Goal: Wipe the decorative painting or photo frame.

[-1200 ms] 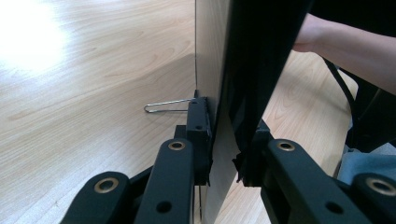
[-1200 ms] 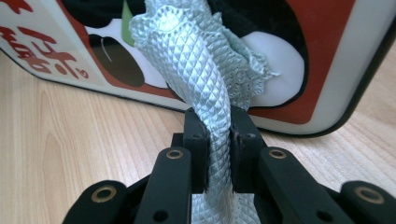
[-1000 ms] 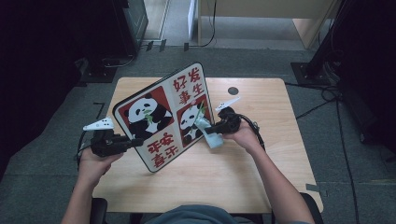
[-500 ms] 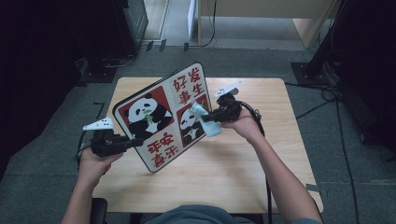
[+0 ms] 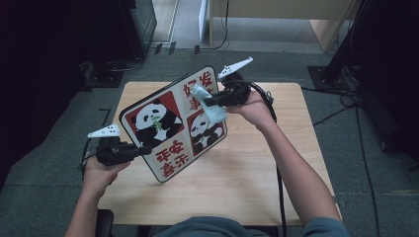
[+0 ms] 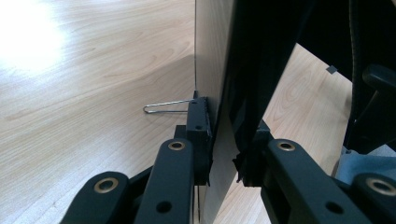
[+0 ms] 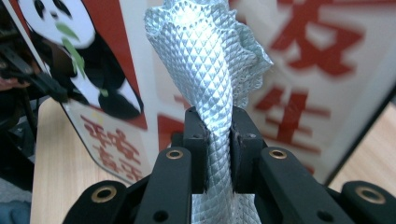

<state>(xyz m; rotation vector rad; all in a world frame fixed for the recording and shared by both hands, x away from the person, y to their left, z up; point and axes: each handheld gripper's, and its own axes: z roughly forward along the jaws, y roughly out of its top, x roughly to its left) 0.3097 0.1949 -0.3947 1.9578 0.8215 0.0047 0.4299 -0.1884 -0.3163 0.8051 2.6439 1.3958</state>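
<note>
Table (image 5: 257,197) – light wood, rectangular, dark floor around it; the person's two forearms come in from the near edge.

Picture frame (image 5: 173,123) – square board with two pandas and red characters on white and red panels, dark edge. It stands tilted over the left-centre of the table, print facing up toward the high camera, lower corner near or on the tabletop – contact not clear. In the right gripper view the printed face (image 7: 303,70) sits close behind the cloth. In the left gripper view the frame is seen edge-on (image 6: 243,84), with a thin wire stand loop (image 6: 163,107) sticking out from its back over the wood.

Left gripper (image 5: 143,149) – at the frame's left edge, jaws clamped on that edge, one pad on each face (image 6: 224,154). It carries the frame.

Right gripper (image 5: 206,102) – raised at the frame's upper right part, jaws closed tight on the cloth (image 7: 218,158).

Cloth (image 5: 210,106) – pale blue-grey, waffle-textured, bunched up. It is pinched between the right pads and fans out above them (image 7: 205,56), lying against the frame's printed face near the red characters.
</note>
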